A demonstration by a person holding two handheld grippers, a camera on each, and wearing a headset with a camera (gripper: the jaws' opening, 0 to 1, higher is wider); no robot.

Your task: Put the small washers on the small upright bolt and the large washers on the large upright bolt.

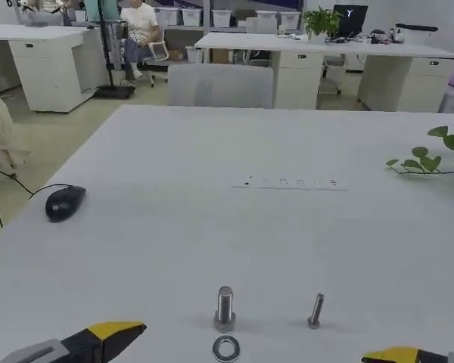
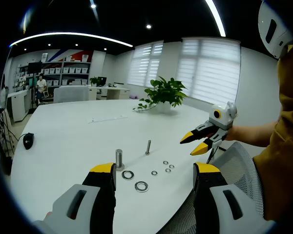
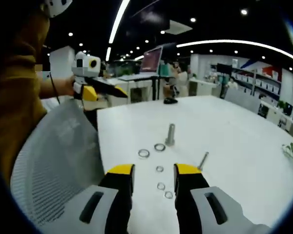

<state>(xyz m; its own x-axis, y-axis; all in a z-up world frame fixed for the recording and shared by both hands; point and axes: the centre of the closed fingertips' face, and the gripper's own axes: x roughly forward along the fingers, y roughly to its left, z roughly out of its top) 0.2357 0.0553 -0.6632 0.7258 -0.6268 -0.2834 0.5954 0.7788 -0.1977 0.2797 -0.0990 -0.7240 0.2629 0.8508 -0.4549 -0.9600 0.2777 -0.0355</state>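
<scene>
Left claw and right claw hang spread, empty, near the large bolt; two large washers lie just beside it, small washers and small bolt farther off.

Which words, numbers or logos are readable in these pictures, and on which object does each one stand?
Pale strip on the table: marks too blurred to read.
Dark screen at the back: a white sign, perhaps "Y".
Shelf boxes: any labels too small to read.

Table: white, as I see it.
Left: mouse.
Lower centre: large bolt, small bolt (both upright), washer.
</scene>
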